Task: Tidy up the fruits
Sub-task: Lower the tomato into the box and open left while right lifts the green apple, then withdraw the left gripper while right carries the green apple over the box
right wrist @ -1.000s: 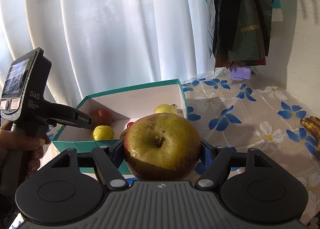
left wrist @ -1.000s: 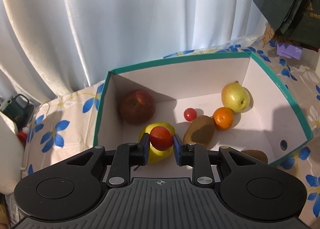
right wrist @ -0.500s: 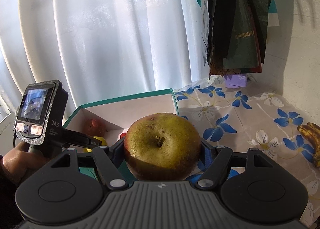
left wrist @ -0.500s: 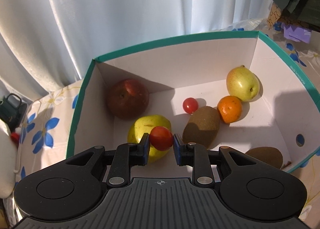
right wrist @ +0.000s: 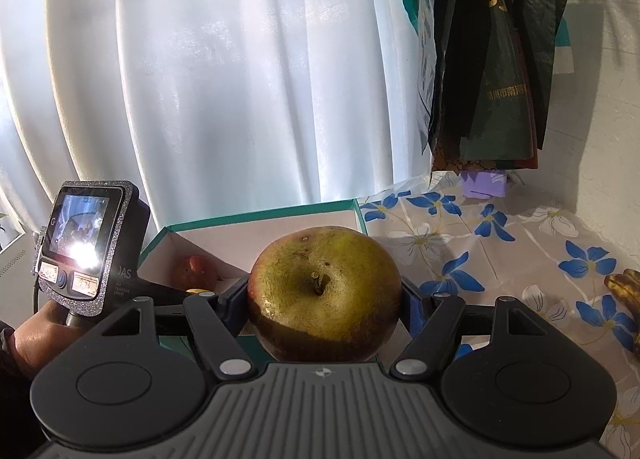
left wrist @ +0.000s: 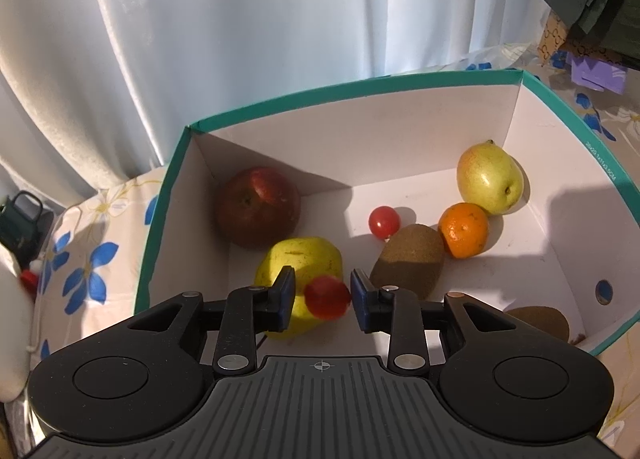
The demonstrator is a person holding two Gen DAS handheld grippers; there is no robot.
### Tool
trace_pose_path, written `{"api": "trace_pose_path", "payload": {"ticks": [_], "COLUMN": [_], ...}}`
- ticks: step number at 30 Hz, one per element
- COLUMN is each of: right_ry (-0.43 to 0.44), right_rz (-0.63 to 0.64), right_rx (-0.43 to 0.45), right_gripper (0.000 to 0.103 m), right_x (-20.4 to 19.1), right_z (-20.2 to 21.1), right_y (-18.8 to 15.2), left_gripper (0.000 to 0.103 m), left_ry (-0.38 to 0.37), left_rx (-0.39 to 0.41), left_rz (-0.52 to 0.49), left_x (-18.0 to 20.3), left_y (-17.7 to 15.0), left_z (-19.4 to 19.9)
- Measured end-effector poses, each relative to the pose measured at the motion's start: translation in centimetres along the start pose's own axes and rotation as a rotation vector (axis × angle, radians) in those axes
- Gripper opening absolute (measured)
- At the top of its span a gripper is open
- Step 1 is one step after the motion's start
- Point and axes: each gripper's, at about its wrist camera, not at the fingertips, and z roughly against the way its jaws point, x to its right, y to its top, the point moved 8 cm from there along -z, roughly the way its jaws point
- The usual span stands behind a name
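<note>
My left gripper [left wrist: 322,294] is open over the white box with a teal rim [left wrist: 360,89]. A small red tomato [left wrist: 327,296] sits blurred between its jaws, loose from the left pad. In the box lie a red apple [left wrist: 258,211], a yellow apple [left wrist: 300,259], a second tomato [left wrist: 384,221], a kiwi [left wrist: 408,259], an orange [left wrist: 464,229], a pear [left wrist: 489,178] and another kiwi [left wrist: 538,321]. My right gripper [right wrist: 323,301] is shut on a large green-brown apple [right wrist: 324,291], held short of the box [right wrist: 260,219].
White curtains hang behind the box. Dark bags [right wrist: 492,59] hang at the right. The table has a blue-flower cloth [right wrist: 520,251]; a brown banana [right wrist: 628,291] lies at its right edge. The other hand-held device [right wrist: 80,243] shows left in the right wrist view.
My left gripper has opened and let go of the small tomato, which drops blurred between the jaws. It has moved further over the box. My right gripper still holds the big apple.
</note>
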Motion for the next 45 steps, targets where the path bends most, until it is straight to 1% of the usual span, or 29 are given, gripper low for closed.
{"api": "trace_pose_path", "payload": {"ticks": [2,4,5,6,8,9,10,12,16,18,20,23,26,31,33,41,45], "right_ry": [0.001,0.0,0.0,-0.002,-0.003,-0.005,-0.007,-0.01,-0.02,-0.025,-0.025,-0.022,-0.016,-0.012,-0.012,-0.004,-0.003], "right_rz": [0.002,0.003,0.003,0.004,0.006,0.005,0.005,0.004,0.006,0.007,0.005,0.005,0.013,0.023,0.026,0.05,0.06], "right_rx": [0.001,0.004,0.006,0.008,0.01,0.011,0.012,0.012,0.023,0.026,0.031,0.031,0.027,0.025,0.026,0.008,0.005], "right_gripper": [0.072,0.072,0.072,0.072,0.072,0.072,0.072,0.072,0.073,0.073,0.073,0.073,0.073,0.073,0.073,0.073,0.073], "right_x": [0.0,-0.1,-0.1,-0.1,0.0,0.0,0.1,0.2,0.3,0.3,0.3,0.2,0.1,0.1,0.1,-0.6,-0.6], "right_z": [-0.1,-0.1,-0.1,-0.1,-0.1,-0.1,-0.1,-0.1,0.2,0.3,0.4,0.2,-0.2,-0.9,-1.3,-3.0,-3.9], "right_y": [0.0,0.1,0.1,0.1,0.1,0.1,0.1,0.2,0.2,0.2,0.2,0.2,0.3,0.5,0.6,0.8,1.0], "left_gripper": [0.037,0.047,0.054,0.057,0.058,0.061,0.063,0.078,0.087,0.095,0.095,0.095,0.095,0.095,0.095,0.095,0.095], "left_ry": [-0.006,-0.025,-0.032,-0.035,-0.026,-0.024,-0.025,-0.026,-0.008,-0.006,0.016,0.047,0.031,0.022,0.004,-0.05,-0.061], "left_rx": [-0.001,-0.01,-0.02,-0.026,-0.017,-0.011,0.001,0.036,0.124,0.162,0.175,0.147,0.107,0.105,0.097,0.101,0.087], "left_rz": [0.0,0.011,0.018,0.024,0.03,0.033,0.044,0.067,0.131,0.166,0.172,0.181,0.21,0.2,0.197,0.194,0.196], "left_x": [0.1,0.1,0.1,0.0,-0.3,-0.5,-0.8,-1.6,-4.1,-5.4,-6.4,-7.5,-8.2,-8.3,-8.1,-7.4,-7.2], "left_y": [0.0,-0.1,-0.1,-0.2,-0.2,-0.2,-0.1,0.0,-0.3,-0.8,-1.7,-3.4,-5.2,-6.9,-7.4,-7.8,-7.9], "left_z": [0.0,0.0,0.0,0.0,0.3,0.6,1.1,2.5,6.5,8.2,9.2,9.5,9.4,9.5,9.3,8.9,8.4]}}
